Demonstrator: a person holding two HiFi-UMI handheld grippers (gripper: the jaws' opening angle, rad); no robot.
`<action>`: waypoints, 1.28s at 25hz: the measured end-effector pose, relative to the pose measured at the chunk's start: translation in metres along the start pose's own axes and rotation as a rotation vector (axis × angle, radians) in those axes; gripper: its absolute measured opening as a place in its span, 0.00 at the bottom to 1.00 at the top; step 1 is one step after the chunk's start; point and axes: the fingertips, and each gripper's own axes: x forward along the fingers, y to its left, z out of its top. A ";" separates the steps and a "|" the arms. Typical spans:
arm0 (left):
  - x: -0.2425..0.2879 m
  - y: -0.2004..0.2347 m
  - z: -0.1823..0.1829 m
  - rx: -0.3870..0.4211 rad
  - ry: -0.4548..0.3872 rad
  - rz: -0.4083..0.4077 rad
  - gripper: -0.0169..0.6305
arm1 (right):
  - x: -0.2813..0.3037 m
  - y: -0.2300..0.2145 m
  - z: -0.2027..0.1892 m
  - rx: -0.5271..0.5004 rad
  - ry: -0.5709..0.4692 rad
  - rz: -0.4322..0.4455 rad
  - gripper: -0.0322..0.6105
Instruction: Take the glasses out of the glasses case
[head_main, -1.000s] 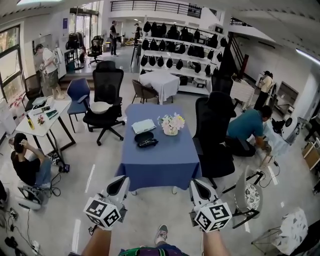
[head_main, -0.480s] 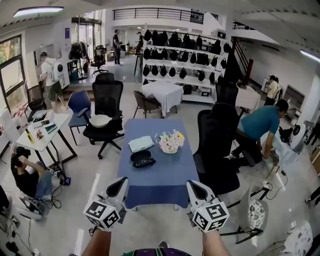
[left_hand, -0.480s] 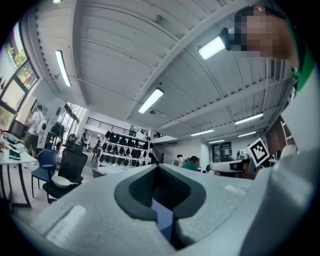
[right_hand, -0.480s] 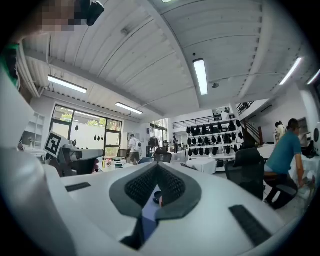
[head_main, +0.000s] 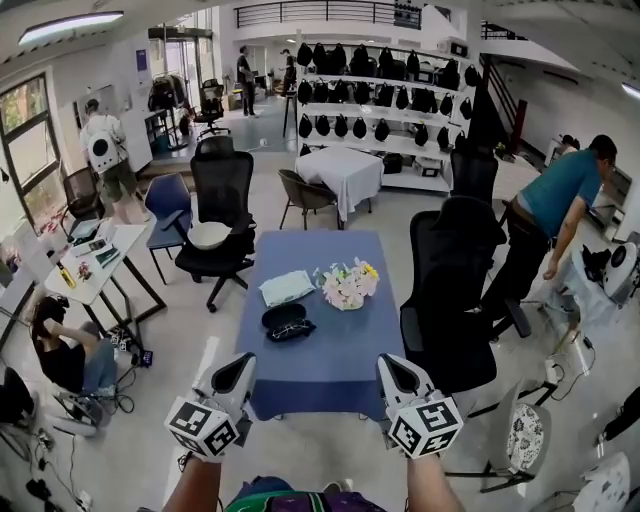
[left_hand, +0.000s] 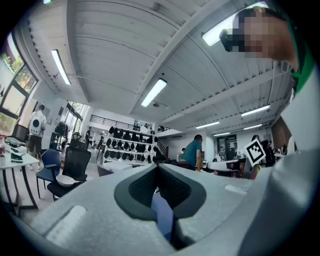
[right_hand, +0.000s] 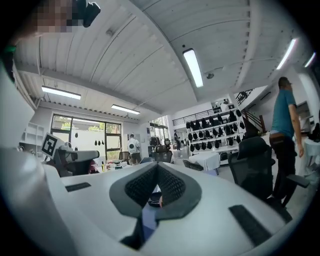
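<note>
Glasses case (head_main: 290, 322) sits near the middle of the blue table (head_main: 330, 375), well ahead of our hands. We hold both grippers level and side by side, pointing at the table's near edge. Our left gripper (head_main: 240, 364) and right gripper (head_main: 388, 362) each have their jaws closed together, gripping nothing. The case is black and lies open, with the glasses (head_main: 294, 329) inside. A pale folded cloth (head_main: 286, 288) and a flower bouquet (head_main: 347, 284) lie just behind it. Black-and-white square markers cover each gripper's cube.
</note>
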 end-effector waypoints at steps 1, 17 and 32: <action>0.004 0.006 -0.001 0.002 0.007 0.005 0.05 | 0.007 -0.001 -0.002 0.004 0.004 0.005 0.05; 0.084 0.143 -0.001 -0.003 -0.017 -0.061 0.05 | 0.156 0.006 0.013 -0.067 -0.002 -0.053 0.05; 0.122 0.195 -0.004 -0.063 -0.040 -0.100 0.05 | 0.216 0.014 0.016 -0.108 0.014 -0.083 0.05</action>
